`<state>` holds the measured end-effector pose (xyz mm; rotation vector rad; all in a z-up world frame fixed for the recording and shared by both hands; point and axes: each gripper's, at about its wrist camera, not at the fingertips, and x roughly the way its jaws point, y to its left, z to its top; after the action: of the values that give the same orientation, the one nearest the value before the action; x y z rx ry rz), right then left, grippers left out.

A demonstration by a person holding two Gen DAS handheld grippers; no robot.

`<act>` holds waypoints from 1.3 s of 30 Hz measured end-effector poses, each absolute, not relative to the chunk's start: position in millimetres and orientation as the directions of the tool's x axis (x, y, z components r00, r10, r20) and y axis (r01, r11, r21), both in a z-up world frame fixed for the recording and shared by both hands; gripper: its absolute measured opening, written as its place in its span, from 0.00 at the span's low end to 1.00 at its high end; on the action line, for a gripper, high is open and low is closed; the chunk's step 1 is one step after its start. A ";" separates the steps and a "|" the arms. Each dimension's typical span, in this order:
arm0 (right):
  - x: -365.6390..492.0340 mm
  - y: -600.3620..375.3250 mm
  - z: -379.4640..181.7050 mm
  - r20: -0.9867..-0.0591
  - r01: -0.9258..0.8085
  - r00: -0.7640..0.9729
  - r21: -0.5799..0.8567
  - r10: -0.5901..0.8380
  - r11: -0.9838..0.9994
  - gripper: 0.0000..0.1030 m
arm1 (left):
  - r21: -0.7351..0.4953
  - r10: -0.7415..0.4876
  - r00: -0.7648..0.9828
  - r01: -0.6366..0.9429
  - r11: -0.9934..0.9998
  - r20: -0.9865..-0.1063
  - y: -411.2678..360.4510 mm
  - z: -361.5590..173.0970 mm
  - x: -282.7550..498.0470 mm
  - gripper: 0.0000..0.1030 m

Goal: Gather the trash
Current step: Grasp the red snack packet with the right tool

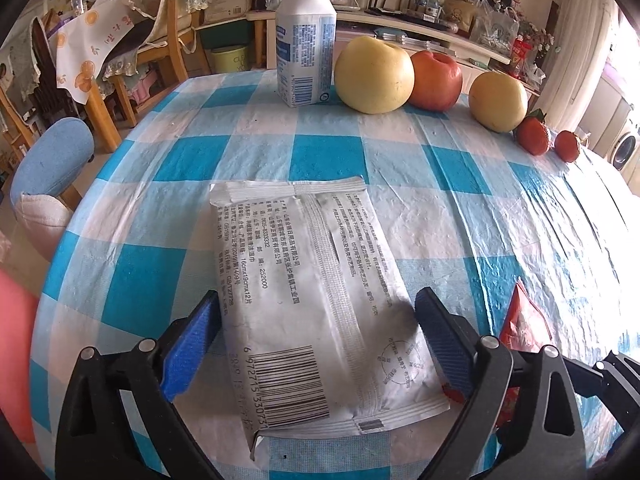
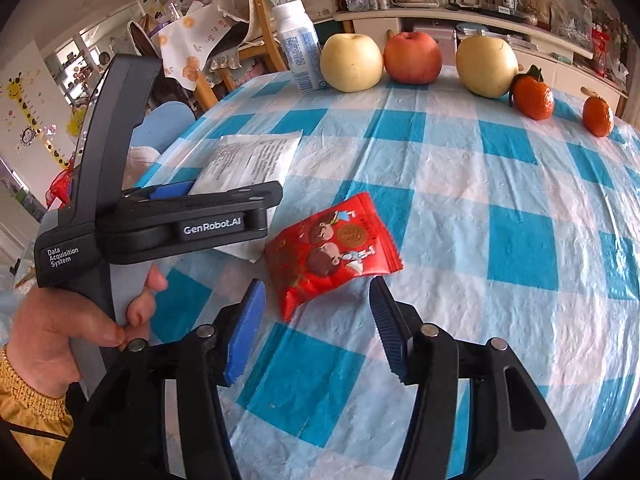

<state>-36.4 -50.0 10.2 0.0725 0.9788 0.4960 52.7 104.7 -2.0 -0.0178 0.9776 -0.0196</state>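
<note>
While our left gripper [image 1: 316,322] straddles the white packet [image 1: 320,300], fingers wide and gripping nothing, our right gripper [image 2: 318,300] gapes empty before the red wrapper [image 2: 332,248].

**Blue checks, red wrapper, silver packet**

The table [image 1: 328,152] wears a cloth checked in bright blue, pale blue and white. The flat packet [image 1: 320,300] is silver-grey with black print and a black barcode. The snack wrapper [image 2: 332,248] is red with cartoon figures. The bottle [image 1: 306,40] is white with a blue label. Two apples [image 1: 374,76] are yellow, one apple [image 1: 438,80] red; the tangerines [image 2: 534,98] are orange. Both tongs [image 1: 316,344] [image 2: 318,324] are black with blue pads.
</note>
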 end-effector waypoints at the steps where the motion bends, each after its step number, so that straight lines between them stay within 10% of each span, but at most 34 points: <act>1: -37.0 -48.2 11.4 -0.772 -0.371 0.467 0.272 0.431 0.888 0.55 | -0.018 -0.021 0.559 0.011 1.000 -0.829 103.5 -2.7 52.8 0.93; 10: -23.5 -47.8 10.5 -0.762 -0.354 0.525 0.208 0.378 0.912 0.55 | 0.005 -0.013 0.573 0.029 1.000 -0.820 100.4 -1.7 49.1 0.87; 24: -6.1 -39.5 8.2 -0.767 -0.367 0.521 0.194 0.374 0.910 0.85 | -0.046 -0.047 0.590 0.017 0.999 -0.806 120.8 4.0 37.8 0.67; 39: 2.8 -32.4 7.9 -0.767 -0.381 0.543 0.136 0.341 0.914 0.63 | -0.075 -0.092 0.594 0.053 0.996 -0.799 126.0 9.4 23.5 0.67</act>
<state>2.8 -32.4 7.9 -0.0487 0.8997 0.4291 23.5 126.0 9.4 -0.0452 0.9307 -0.0841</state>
